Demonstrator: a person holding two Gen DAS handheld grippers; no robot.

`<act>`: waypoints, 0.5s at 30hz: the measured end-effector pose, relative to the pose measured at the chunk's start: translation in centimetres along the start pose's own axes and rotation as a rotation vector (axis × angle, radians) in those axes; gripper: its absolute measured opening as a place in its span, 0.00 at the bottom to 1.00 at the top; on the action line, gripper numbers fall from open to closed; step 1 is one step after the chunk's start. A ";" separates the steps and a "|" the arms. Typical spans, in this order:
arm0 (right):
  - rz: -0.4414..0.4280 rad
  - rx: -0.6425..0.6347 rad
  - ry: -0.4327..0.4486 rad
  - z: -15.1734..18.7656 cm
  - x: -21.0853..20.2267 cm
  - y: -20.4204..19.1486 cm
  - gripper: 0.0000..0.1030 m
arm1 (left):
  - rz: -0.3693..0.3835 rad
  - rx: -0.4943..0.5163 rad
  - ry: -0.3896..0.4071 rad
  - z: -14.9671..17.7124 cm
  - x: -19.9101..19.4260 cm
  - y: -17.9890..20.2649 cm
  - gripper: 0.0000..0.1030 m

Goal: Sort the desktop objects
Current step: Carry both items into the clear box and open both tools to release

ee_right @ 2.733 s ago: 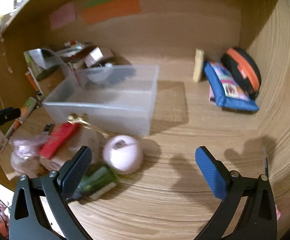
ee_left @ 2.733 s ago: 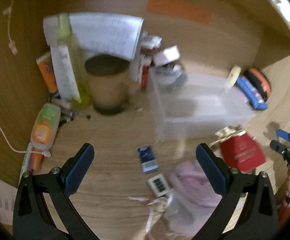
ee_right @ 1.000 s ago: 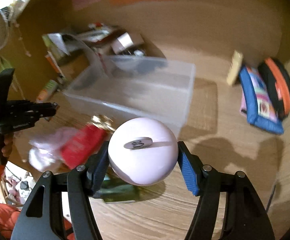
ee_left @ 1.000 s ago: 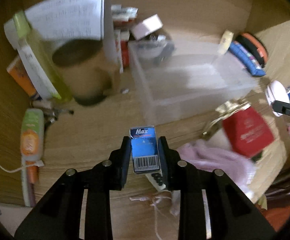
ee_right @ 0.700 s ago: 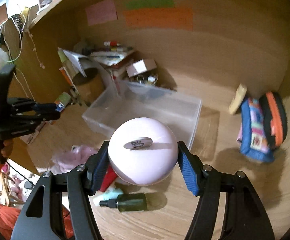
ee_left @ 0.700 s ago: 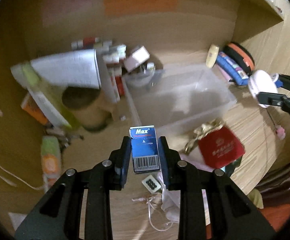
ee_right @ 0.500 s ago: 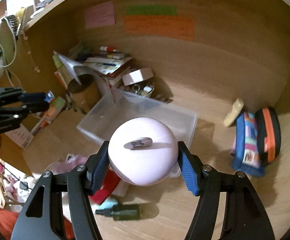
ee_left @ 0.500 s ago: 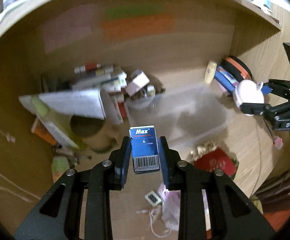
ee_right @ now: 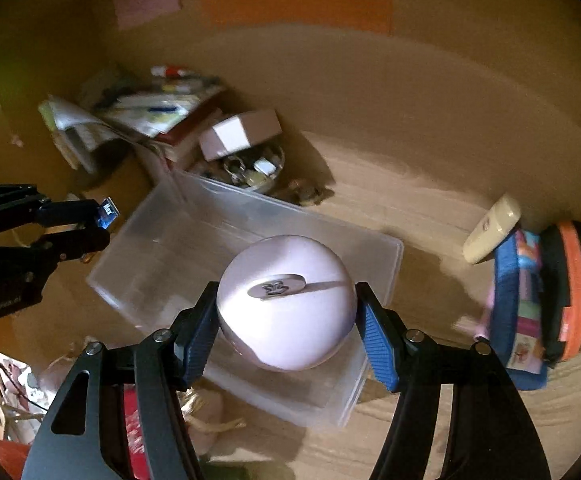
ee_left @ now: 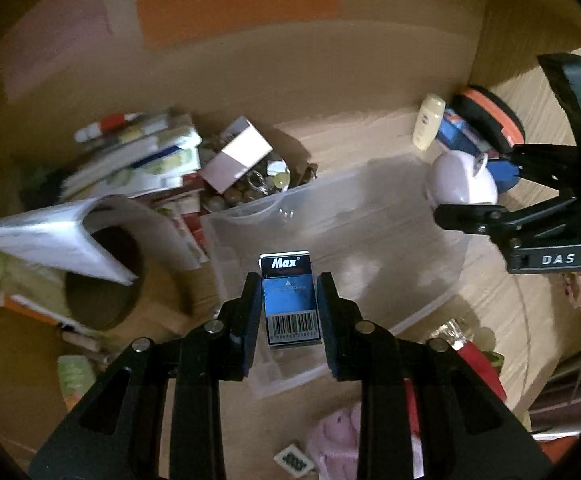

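Fingers of the left gripper (ee_left: 289, 304) clamp a small blue "Max" box with a barcode (ee_left: 290, 300) at lower centre of the left wrist view, the box upright between the pads. Beyond it lies the clear plastic rectangular bin (ee_left: 442, 304), spreading across mid-frame on the wooden desk (ee_left: 370, 140). At the right edge the right gripper (ee_left: 478, 196) shows, closed on a pale pink round case (ee_left: 458, 184) above the bin's far right corner.

From the right wrist view, the right gripper (ee_right: 286, 316) pinches that pink case (ee_right: 286, 300) at centre frame, over the bin (ee_right: 386, 264). To the left, the left gripper (ee_right: 90, 220) holds the blue box (ee_right: 107, 211) above the bin's left end. Farther back, a blurred pile of books and papers (ee_right: 158, 116) sits at upper left; an orange-and-black pouch (ee_right: 574, 292) stands at the right edge.
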State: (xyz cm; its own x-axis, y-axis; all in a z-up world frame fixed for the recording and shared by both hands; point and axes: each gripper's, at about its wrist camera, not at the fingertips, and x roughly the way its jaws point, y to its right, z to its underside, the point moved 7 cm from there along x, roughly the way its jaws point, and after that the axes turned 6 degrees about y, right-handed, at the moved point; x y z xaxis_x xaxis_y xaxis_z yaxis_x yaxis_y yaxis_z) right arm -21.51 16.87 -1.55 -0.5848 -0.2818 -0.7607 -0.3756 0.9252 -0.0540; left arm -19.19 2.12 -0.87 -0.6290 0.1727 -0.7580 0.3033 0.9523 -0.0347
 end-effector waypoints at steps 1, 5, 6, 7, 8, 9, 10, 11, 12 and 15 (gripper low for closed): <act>0.000 0.004 -0.011 0.1 0.5 0.2 0.60 | 0.005 0.000 -0.012 0.0 0.7 0.0 0.27; 0.009 0.000 -0.067 0.7 3.4 0.9 0.60 | 0.024 0.000 -0.057 -0.1 3.3 0.2 0.27; 0.007 -0.003 -0.078 0.7 4.0 1.1 0.60 | 0.028 0.000 -0.068 0.0 4.0 0.2 0.27; 0.005 -0.006 -0.090 0.9 4.5 1.1 0.60 | 0.031 0.001 -0.077 0.0 4.5 0.2 0.27; 0.002 -0.009 -0.105 1.1 5.1 1.1 0.60 | 0.036 0.003 -0.089 0.0 5.1 0.3 0.27; -0.001 -0.015 -0.117 1.2 5.7 1.0 0.60 | 0.037 0.004 -0.099 0.1 5.7 0.4 0.27; -0.003 -0.020 -0.128 1.3 6.3 1.0 0.60 | 0.039 0.006 -0.107 0.1 6.1 0.4 0.27; -0.002 -0.026 -0.136 1.4 6.6 0.9 0.60 | 0.041 0.008 -0.117 0.2 6.7 0.5 0.27; 0.003 -0.037 -0.148 1.6 7.2 0.8 0.60 | 0.046 0.005 -0.129 0.3 7.3 0.5 0.27; 0.011 -0.060 -0.171 2.0 8.1 0.6 0.60 | 0.052 0.002 -0.158 0.6 8.7 0.4 0.27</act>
State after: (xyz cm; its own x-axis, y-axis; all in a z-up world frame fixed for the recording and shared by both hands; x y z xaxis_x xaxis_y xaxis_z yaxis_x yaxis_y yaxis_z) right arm -25.07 15.60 -9.05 -0.4602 -0.2193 -0.8603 -0.4146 0.9100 -0.0101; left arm -24.07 3.88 -7.85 -0.4917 0.1798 -0.8520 0.3344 0.9424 0.0060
